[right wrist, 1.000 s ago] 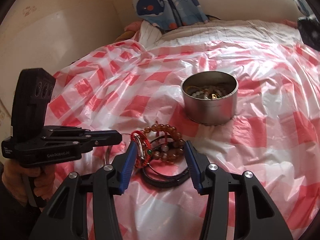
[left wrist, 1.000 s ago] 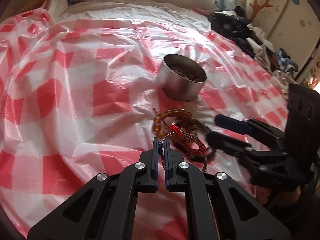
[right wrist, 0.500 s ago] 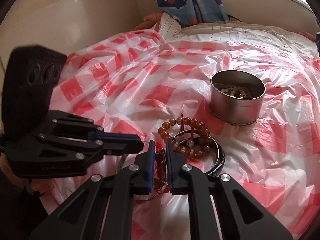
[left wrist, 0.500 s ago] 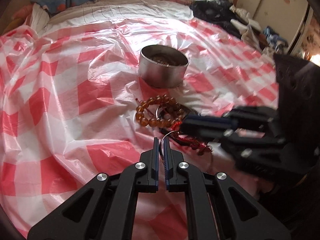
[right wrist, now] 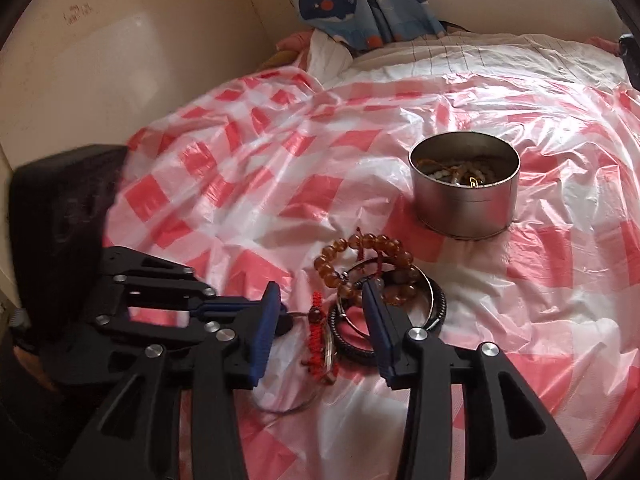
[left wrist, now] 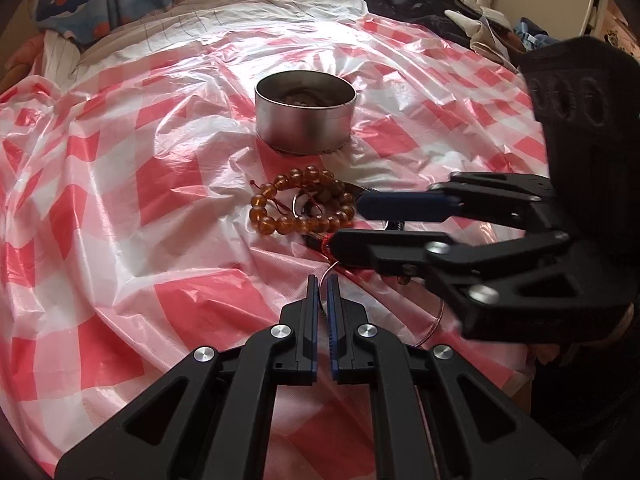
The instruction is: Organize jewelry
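**Red string let go, thin ring still pinched**

Half a second ago the right gripper was squeezed on the red string bracelet; now its jaws have just been opening and stand partly apart. The red string lies loose between them, and neither blue pad touches it. My guess is the grab slipped, so it needs another try before anything goes into the tin.

By contrast, the left gripper stays tight shut on a thin wire ring, which curves out from its tips toward the right.

Jewelry sits in a small pile on the crinkly red and white plastic sheet. Round amber beads look smooth and glassy. A black ridged bangle and a shiny silver hoop lie under them. Just behind the pile stands the round metal tin, with some beads already inside.
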{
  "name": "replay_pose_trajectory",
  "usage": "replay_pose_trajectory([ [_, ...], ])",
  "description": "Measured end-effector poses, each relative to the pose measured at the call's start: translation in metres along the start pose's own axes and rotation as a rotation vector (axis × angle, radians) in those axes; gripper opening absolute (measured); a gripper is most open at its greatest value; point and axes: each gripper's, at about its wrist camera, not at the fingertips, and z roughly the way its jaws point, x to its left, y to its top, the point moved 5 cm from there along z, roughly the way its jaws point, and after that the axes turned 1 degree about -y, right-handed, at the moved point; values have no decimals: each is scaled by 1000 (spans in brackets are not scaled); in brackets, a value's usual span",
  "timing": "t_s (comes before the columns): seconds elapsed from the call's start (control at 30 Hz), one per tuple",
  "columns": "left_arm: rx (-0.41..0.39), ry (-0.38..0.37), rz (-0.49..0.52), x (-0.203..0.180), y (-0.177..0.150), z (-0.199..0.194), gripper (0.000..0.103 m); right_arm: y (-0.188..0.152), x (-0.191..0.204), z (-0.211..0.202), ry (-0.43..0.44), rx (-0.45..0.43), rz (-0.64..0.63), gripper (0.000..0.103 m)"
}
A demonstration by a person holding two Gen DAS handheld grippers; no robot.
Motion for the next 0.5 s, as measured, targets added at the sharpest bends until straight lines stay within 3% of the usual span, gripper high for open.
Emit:
replay_pose_trajectory([
  [0.07,5,-2,-6,0,-1,1,4,-4,-3,5,14,28,15,9],
  [0.3,15,5,-18,2,-2,2,4,4,-18,-26,94,-93,128,9],
  [0.4,-26,-33,-58,5,4,-5,4,9,-28,-51,130,-183,167,9],
  [0.5,-84,-66,-112,10,12,-14,4,13,-36,-69,68,-236,159,9],
])
